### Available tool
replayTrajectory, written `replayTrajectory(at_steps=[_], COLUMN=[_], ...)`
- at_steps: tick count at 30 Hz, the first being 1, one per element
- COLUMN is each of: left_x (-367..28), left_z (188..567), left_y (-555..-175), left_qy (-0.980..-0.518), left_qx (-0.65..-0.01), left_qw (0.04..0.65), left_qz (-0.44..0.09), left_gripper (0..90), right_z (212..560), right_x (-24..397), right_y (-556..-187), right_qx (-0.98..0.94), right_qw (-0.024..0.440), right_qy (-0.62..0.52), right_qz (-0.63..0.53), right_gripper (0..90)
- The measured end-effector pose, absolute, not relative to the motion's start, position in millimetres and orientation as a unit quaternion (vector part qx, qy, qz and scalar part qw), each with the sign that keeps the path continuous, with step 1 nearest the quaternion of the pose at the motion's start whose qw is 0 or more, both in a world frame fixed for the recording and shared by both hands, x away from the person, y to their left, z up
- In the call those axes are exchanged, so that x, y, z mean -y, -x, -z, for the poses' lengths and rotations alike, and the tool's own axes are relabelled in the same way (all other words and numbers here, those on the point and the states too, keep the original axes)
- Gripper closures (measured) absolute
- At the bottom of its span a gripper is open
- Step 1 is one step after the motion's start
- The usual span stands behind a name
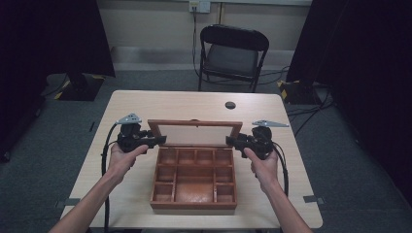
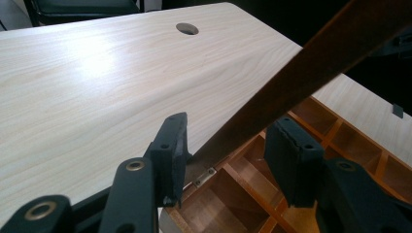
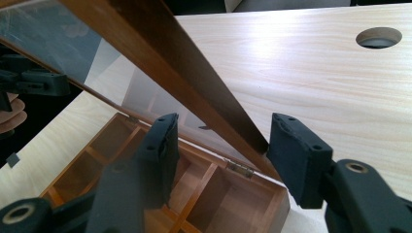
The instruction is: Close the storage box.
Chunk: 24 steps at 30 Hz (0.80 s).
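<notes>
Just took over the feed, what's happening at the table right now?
A person has a claw at each end of the raised glass-paned lid of a wooden compartment box. The left claw and the right claw each straddle the lid's side frame with gaps at the pads, so neither is clamped. The lid stands open above the empty compartments, on the table.

Wooden box (image 1: 193, 180) open (glass lid (image 1: 194, 133) upright) on table.

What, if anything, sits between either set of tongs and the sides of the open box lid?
Nothing visible does. The lid stands raised over the wooden box. Its left frame edge lies inside the left tongs, near one pad; its right edge sits inside the right tongs. Neither pair presses on it.
</notes>
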State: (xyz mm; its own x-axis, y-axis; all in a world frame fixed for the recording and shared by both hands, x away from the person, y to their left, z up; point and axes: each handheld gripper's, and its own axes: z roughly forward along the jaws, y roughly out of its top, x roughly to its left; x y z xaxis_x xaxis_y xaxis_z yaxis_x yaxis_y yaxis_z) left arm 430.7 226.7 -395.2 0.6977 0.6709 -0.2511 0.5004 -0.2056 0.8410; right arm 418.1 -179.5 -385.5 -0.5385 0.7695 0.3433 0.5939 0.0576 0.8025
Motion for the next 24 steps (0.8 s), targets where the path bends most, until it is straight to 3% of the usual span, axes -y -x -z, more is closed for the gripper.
replayTrajectory(at_steps=[20, 24], left_x=[-226, -225], left_z=[396, 396], left_y=[-423, -416], left_qy=[-0.777, -0.774], left_qx=[-0.371, -0.375], left_qw=[0.501, 0.505], left_qz=[-0.085, -0.076], left_gripper=[48.5, 44.2], right_z=[390, 390], right_x=[181, 181], right_y=[-407, -404], right_qx=[-0.719, -0.719], right_qw=[0.076, 0.075], right_qy=[-0.482, -0.480], right_qz=[-0.495, -0.496], right_gripper=[46.0, 45.9])
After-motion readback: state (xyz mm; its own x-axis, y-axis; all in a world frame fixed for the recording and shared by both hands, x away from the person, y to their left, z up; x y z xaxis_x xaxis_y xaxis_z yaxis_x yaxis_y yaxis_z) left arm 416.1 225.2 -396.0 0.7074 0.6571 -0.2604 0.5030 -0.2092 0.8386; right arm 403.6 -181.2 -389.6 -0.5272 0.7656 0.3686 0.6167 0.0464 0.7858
